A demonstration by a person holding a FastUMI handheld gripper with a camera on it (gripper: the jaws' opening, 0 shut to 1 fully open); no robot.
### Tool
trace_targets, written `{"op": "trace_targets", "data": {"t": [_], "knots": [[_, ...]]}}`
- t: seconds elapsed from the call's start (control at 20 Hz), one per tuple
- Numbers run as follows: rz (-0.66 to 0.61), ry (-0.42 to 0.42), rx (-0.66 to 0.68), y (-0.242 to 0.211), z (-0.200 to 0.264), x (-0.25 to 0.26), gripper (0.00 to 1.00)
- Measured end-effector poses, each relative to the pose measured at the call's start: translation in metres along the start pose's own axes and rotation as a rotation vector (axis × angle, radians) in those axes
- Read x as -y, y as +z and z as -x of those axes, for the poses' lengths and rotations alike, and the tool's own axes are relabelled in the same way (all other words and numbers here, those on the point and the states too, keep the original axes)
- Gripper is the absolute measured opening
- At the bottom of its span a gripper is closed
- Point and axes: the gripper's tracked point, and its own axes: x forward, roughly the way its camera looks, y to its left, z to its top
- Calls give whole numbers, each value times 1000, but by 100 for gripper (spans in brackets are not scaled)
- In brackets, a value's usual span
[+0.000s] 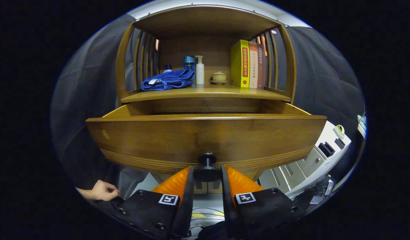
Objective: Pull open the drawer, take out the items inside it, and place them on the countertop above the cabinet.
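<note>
Gripper (207, 173) pinches the drawer knob (207, 166), both fingers pressed on it.
The wooden drawer (205, 136) stands pulled out below the countertop (205, 93).

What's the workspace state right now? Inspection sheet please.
Surface: countertop above the drawer, wooden, already carrying items.
Job's things: drawer pulled out; its contents are hidden behind its front panel. Knob sits between the fingers.
Clutter: blue towel, pump bottle, blue cup, small lidded bowl, three upright books.
Grippers: gripper closed on the knob, both fingers against it.
Cables: some on the floor by the white cabinet.
Surroundings: a hand low beside the gripper; dark cloth walls.
</note>
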Motion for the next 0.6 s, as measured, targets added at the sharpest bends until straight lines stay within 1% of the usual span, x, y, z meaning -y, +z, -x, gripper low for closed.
{"op": "trace_targets", "data": {"t": [0.4, 0.6], "knots": [[4, 4, -38, -20, 20, 1, 49], [12, 4, -35, -23, 30, 1, 48]]}}
